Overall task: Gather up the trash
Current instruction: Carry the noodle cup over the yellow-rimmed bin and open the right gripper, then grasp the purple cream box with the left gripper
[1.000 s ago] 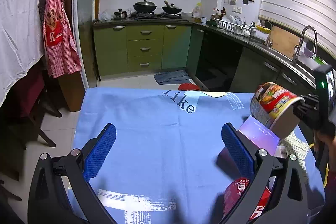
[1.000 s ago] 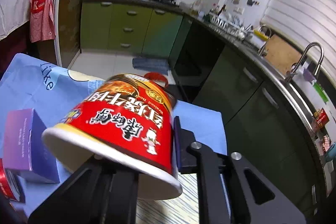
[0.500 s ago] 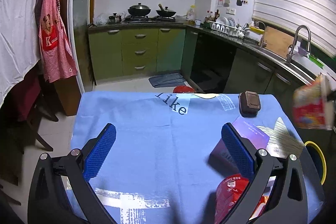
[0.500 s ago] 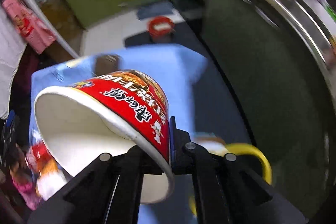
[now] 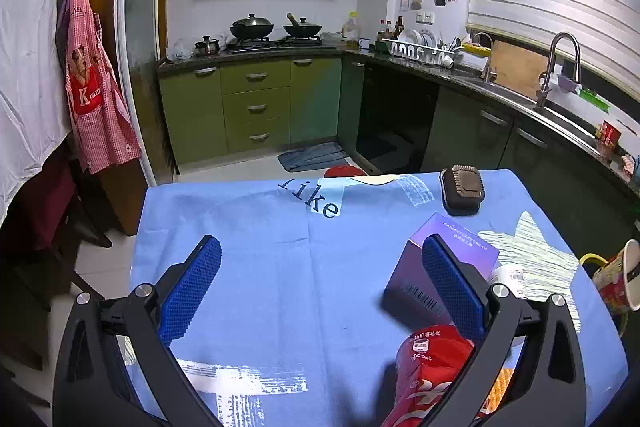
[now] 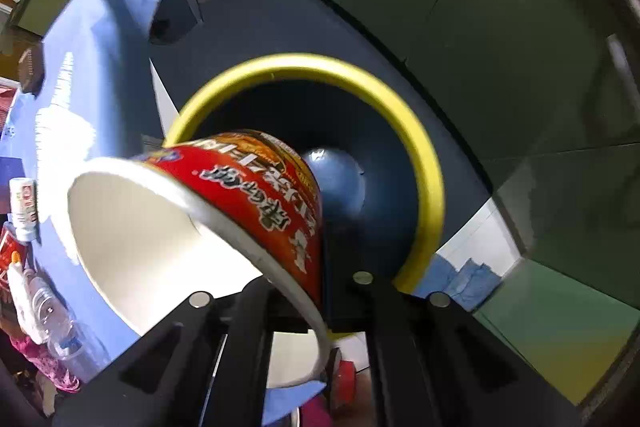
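My right gripper (image 6: pixel 320 291) is shut on the wall of an empty red instant-noodle cup (image 6: pixel 256 195), pointing straight down over a dark bin with a yellow rim (image 6: pixel 424 155). The same cup (image 5: pixel 618 281) shows past the table's right edge in the left wrist view, above the bin rim (image 5: pixel 592 259). My left gripper (image 5: pixel 320 291) hangs open over the blue tablecloth (image 5: pixel 260 247). By its right finger lie a purple box (image 5: pixel 448 259), a red packet (image 5: pixel 428 367) and a small white bottle (image 5: pixel 510 277).
A brown textured block (image 5: pixel 462 187) sits at the table's far right. A clear plastic bottle (image 6: pixel 44 303) and white bottle (image 6: pixel 24 207) lie at the table edge in the right wrist view. Green kitchen cabinets (image 5: pixel 256 107) and a counter stand beyond the table.
The right gripper swung the noodle cup off the table to the right and tipped down over the yellow-rimmed bin. The left gripper stayed open and nearly still over the cloth.
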The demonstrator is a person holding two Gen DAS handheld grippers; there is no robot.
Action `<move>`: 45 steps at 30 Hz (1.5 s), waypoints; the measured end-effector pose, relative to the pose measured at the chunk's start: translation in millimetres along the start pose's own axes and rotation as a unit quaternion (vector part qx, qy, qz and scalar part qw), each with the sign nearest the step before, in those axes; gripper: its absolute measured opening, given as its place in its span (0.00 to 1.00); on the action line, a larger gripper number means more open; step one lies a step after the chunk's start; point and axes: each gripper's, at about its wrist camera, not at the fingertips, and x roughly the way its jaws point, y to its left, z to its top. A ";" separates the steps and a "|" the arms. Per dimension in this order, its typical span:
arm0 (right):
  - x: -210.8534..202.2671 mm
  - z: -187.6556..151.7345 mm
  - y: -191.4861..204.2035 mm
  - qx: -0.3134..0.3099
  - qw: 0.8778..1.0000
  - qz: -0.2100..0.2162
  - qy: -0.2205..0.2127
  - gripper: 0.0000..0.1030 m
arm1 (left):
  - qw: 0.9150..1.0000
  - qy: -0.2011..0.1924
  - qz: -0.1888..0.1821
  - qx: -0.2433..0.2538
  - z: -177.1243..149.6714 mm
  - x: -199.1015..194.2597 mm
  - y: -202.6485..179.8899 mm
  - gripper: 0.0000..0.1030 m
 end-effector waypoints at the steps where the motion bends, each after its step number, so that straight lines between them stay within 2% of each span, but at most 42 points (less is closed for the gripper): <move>1: 8.7 1.2 -1.4 -0.002 1.000 -0.002 0.006 0.06 | 1.000 0.001 0.001 0.001 0.4 1.0 0.2 0.96; 6: 31.4 9.4 3.8 -0.009 1.000 -0.019 0.017 0.22 | 1.000 0.008 -0.002 0.003 -1.3 4.9 0.7 0.96; 15: 30.8 12.1 -0.3 -0.013 0.998 -0.063 -0.005 0.22 | 1.000 0.005 -0.016 0.006 -0.3 -0.6 -0.7 0.96; 18: 19.5 -6.0 6.9 -0.013 0.998 -0.049 -0.025 0.23 | 1.000 0.007 -0.026 0.009 2.2 -4.9 -2.6 0.96; 22: -8.7 -22.0 13.3 -0.024 0.998 -0.012 -0.063 0.25 | 0.996 0.026 -0.072 0.042 14.5 -11.7 -11.7 0.96; 23: -13.0 -26.6 14.0 -0.027 0.997 -0.004 -0.069 0.28 | 0.993 0.039 -0.090 0.061 18.8 -11.5 -16.8 0.96; 26: -21.6 -41.3 19.1 -0.041 0.995 0.026 -0.090 0.29 | 0.974 0.093 -0.162 0.128 32.4 -4.8 -36.3 0.96; 28: -21.7 -47.1 22.9 -0.048 0.993 0.038 -0.097 0.29 | 0.961 0.116 -0.184 0.173 38.1 2.7 -51.3 0.96; 32: -34.2 -59.6 34.4 -0.063 0.991 0.061 -0.102 0.30 | 0.934 0.127 -0.175 0.285 36.9 19.2 -90.9 0.96; 34: -37.9 -66.0 36.8 -0.069 0.990 0.068 -0.101 0.30 | 0.916 0.142 -0.194 0.322 33.8 30.0 -106.8 0.96; 36: -36.0 -67.0 43.7 -0.072 0.990 0.073 -0.099 0.31 | 0.901 0.160 -0.209 0.345 30.7 41.8 -117.8 0.96; 41: -34.4 -72.5 52.1 -0.073 0.989 0.083 -0.101 0.34 | 0.887 0.194 -0.217 0.360 22.5 66.4 -128.9 0.96; 45: -31.1 -72.0 57.0 -0.077 0.988 0.089 -0.100 0.36 | 0.881 0.223 -0.210 0.360 14.8 86.4 -125.6 0.96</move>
